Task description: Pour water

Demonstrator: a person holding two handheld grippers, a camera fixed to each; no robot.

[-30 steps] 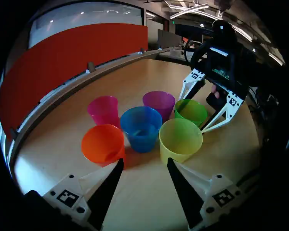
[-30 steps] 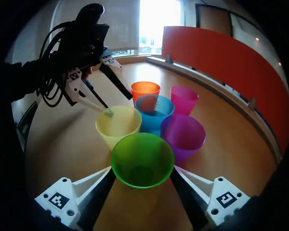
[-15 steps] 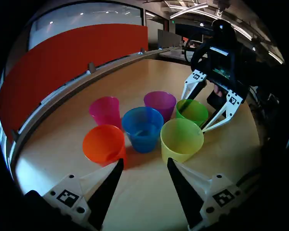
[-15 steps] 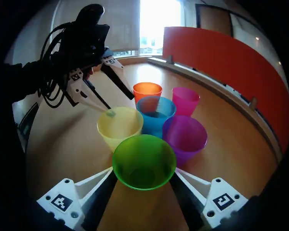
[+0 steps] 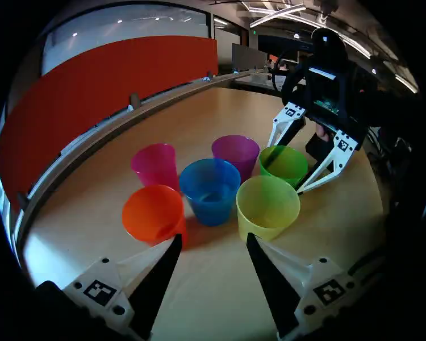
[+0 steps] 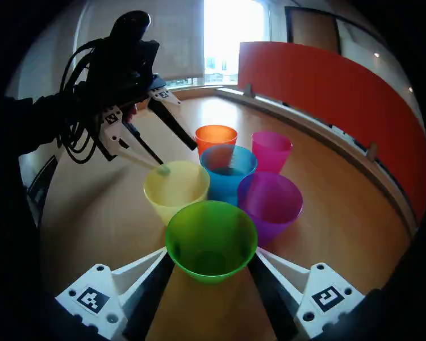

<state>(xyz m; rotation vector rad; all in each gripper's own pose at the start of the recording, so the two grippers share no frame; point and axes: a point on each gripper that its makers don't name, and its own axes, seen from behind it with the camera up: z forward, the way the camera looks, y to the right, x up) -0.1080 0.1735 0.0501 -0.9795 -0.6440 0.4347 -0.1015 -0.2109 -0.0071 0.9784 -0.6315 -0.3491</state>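
Right gripper (image 6: 210, 256) has the green cup (image 6: 211, 238) upright, dead between its fingers. They look right at its sides, but I can't tell if they're actually squeezing. The blue cup (image 5: 209, 190), seemingly with water in it, sits mid-cluster on the tabletop (image 5: 224, 295), just beyond the green one and straight ahead of the left gripper (image 5: 213, 238) — that one's spread open, empty. No readable writing, just square marker tags (image 5: 99, 291).

Blown-out window (image 6: 231, 40) glare in right gripper view, dimmer left gripper view w/ ceiling strips (image 5: 276, 12), fisheye warp at edges.
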